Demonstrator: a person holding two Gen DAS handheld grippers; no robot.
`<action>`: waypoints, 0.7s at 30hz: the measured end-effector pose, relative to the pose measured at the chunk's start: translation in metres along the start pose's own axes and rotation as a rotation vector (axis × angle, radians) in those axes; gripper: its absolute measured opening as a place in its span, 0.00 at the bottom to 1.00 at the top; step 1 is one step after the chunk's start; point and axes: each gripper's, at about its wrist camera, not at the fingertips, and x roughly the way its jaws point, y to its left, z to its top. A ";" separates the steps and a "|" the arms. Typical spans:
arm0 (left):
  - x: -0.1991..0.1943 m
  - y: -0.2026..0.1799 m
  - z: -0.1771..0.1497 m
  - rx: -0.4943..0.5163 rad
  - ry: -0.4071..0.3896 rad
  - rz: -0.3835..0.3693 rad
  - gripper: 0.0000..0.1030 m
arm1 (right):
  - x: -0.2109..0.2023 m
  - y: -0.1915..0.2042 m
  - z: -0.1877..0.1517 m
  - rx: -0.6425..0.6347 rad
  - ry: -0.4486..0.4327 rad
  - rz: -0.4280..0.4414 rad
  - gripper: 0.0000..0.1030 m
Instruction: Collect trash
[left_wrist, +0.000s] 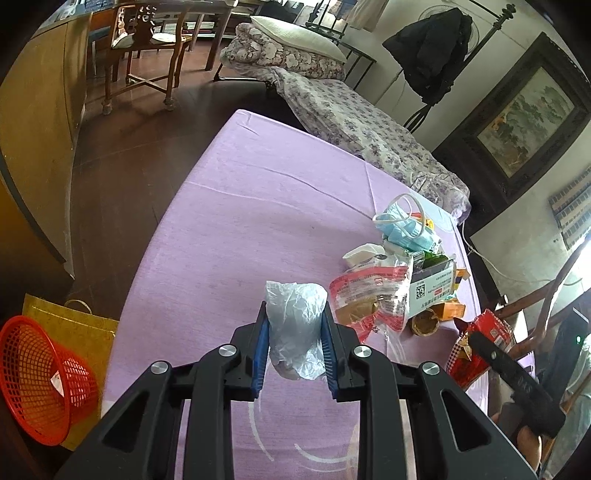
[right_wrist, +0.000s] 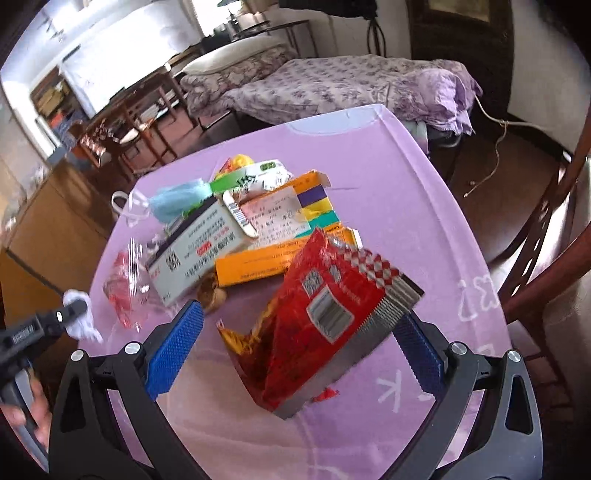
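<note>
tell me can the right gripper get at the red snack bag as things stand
Probably yes: the right gripper is open, its pads either side of the red snack bag, with nothing between them.

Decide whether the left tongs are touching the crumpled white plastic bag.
Touching. The left wrist view shows both blue pads of the left tongs pressed against the crumpled white plastic bag.

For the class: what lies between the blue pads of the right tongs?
A red snack wrapper, lying between the open pads on the purple tablecloth; the right wrist view shows it.
</note>
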 end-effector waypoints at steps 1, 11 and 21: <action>0.000 -0.001 0.000 0.002 0.001 0.000 0.24 | 0.002 0.001 0.001 -0.004 0.000 -0.012 0.93; 0.003 0.000 -0.002 -0.002 0.003 0.005 0.24 | 0.015 -0.003 -0.004 -0.007 0.079 0.017 0.68; 0.003 0.002 -0.001 -0.008 0.003 0.006 0.24 | 0.008 -0.001 -0.007 -0.032 0.081 0.056 0.33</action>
